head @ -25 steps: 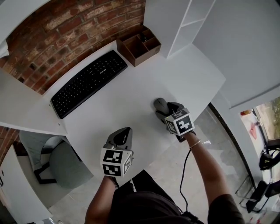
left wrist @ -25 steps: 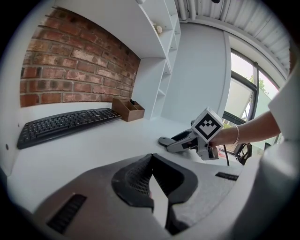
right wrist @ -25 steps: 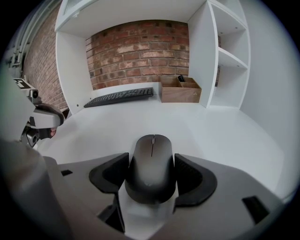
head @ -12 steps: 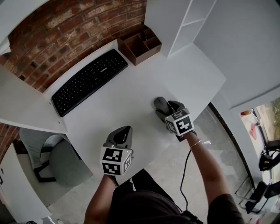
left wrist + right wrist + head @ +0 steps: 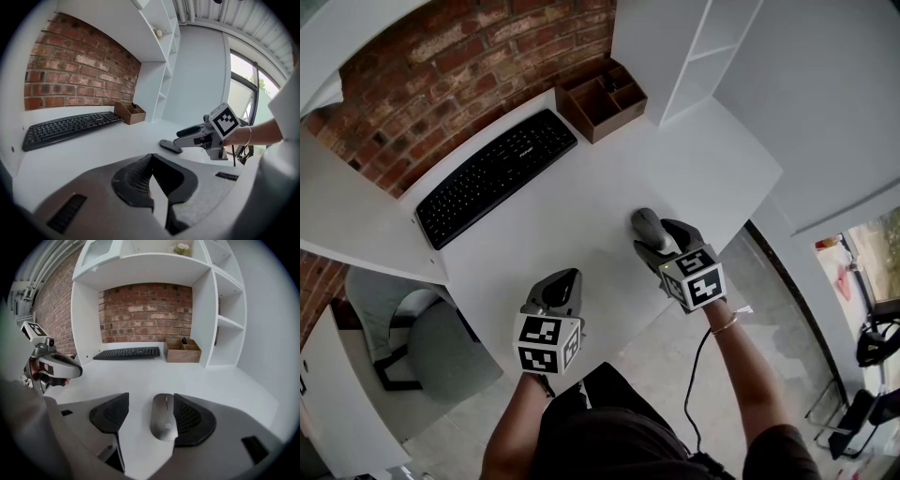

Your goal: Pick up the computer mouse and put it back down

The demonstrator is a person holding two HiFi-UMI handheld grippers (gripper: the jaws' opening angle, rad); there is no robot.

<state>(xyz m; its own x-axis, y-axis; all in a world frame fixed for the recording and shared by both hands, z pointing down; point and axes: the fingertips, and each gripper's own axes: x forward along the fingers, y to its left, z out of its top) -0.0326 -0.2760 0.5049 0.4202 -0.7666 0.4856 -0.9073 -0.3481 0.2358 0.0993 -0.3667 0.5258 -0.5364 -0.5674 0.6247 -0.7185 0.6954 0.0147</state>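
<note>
Right gripper view: right gripper point(image 5: 149, 401) low over white desk point(image 5: 140, 376), 2 jaws wide apart, astride grey computer mouse point(image 5: 163, 420). Mouse flat on desk, right flank up against right jaw's pad, clear gap to left pad, not clamped. Left gripper view: left gripper point(image 5: 151, 171) with jaws closed together, nothing between them, held near desk's front edge, well apart from mouse. Black keyboard point(image 5: 126, 353) and brown wooden organiser point(image 5: 183, 351) at back, by brick wall point(image 5: 145, 310).

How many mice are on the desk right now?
1: the flat grey computer mouse lies on the white desk between the right gripper's open jaws, against one jaw.
</note>
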